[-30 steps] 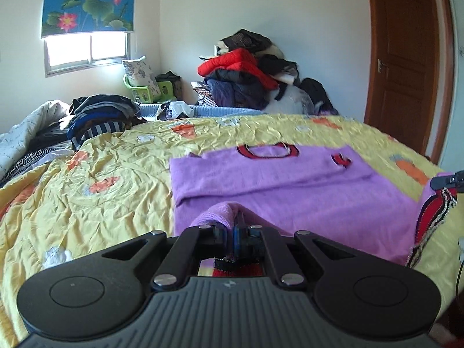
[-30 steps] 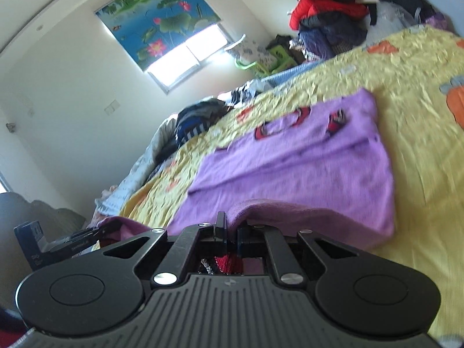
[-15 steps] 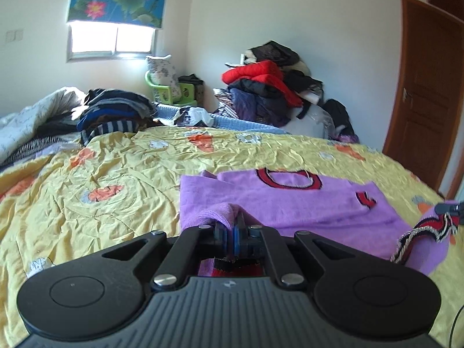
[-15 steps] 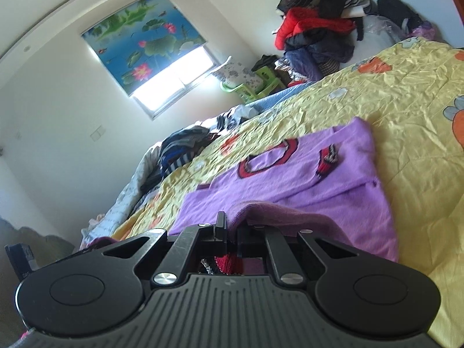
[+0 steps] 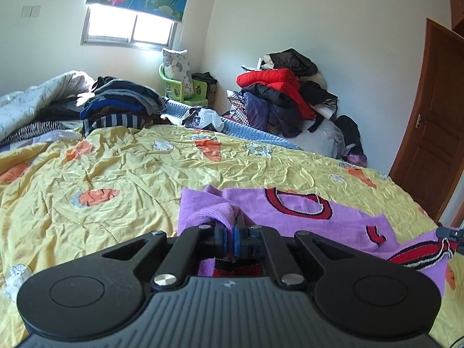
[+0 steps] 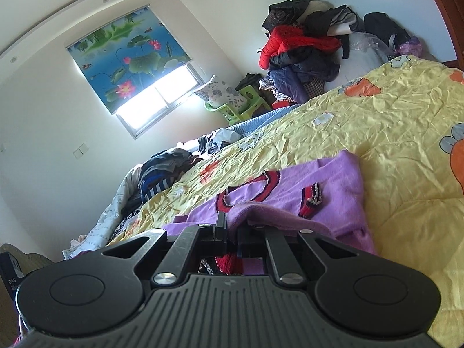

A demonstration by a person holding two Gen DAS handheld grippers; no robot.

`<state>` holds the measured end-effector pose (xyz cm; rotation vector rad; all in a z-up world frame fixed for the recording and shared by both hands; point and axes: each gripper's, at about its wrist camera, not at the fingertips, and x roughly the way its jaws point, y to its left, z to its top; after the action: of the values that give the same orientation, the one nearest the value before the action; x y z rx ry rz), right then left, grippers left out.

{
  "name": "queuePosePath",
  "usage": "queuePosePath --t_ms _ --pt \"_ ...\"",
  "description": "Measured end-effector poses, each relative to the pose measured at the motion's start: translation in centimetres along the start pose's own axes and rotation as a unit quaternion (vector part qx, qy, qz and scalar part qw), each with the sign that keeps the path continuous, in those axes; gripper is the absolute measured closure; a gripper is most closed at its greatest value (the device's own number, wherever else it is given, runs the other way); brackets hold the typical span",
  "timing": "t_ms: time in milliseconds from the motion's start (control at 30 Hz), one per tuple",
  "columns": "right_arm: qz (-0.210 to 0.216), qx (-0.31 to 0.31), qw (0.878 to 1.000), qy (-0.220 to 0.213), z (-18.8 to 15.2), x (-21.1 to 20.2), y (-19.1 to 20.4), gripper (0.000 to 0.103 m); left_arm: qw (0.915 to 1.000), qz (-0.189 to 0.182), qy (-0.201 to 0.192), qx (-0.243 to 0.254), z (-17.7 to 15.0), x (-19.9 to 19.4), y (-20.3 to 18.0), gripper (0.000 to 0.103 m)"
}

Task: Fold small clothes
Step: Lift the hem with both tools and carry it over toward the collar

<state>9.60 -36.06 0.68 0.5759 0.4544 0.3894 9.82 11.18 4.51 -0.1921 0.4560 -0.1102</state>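
A purple sweater (image 5: 293, 217) with a red collar lies on the yellow bedspread (image 5: 116, 174) of a bed. Its collar end rests flat on the bedspread, while the near edge is lifted and brought over toward the collar.

The left gripper (image 5: 230, 232) is closed on a fold of the purple sweater; the cloth bunches up between its blue pads. The right gripper (image 6: 232, 232) is also closed on the sweater's near edge, with purple cloth rising in a ridge between its fingers. Under both grippers a piece of red knitted hem shows, mostly hidden behind the black gripper bodies, so how much of the sweater hangs below them I cannot tell.

In the left wrist view, to the right of the sweater's collar, a red striped hem part (image 5: 420, 253) is held up by a dark tip at the picture edge, which is cut off there.

Beyond the sweater, past the far side of the bed, a pile of clothes (image 5: 287, 98) leans on the wall, and a stack of folded dark clothes (image 5: 121, 107) lies on the bed under the window (image 5: 127, 29). A brown door (image 5: 435, 133) stands right of the pile.
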Motion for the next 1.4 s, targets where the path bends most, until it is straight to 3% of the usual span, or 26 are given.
queuePosePath --t_ms 300,567,1400 --pt "-0.007 0.003 1.0 -0.002 1.0 1.7 -1.0 0.092 0.9994 0.018 0.027 -0.013 0.9 2.6 0.2 0.098" --pt "-0.018 0.009 1.0 -0.005 1.7 2.9 -1.9 0.092 0.9987 0.035 0.036 0.004 1.7 4.8 -0.6 0.098" --pt "-0.039 0.058 0.998 -0.007 4.4 7.9 -5.6 0.092 0.9977 0.034 0.059 -0.001 5.1 11.1 -1.0 0.098"
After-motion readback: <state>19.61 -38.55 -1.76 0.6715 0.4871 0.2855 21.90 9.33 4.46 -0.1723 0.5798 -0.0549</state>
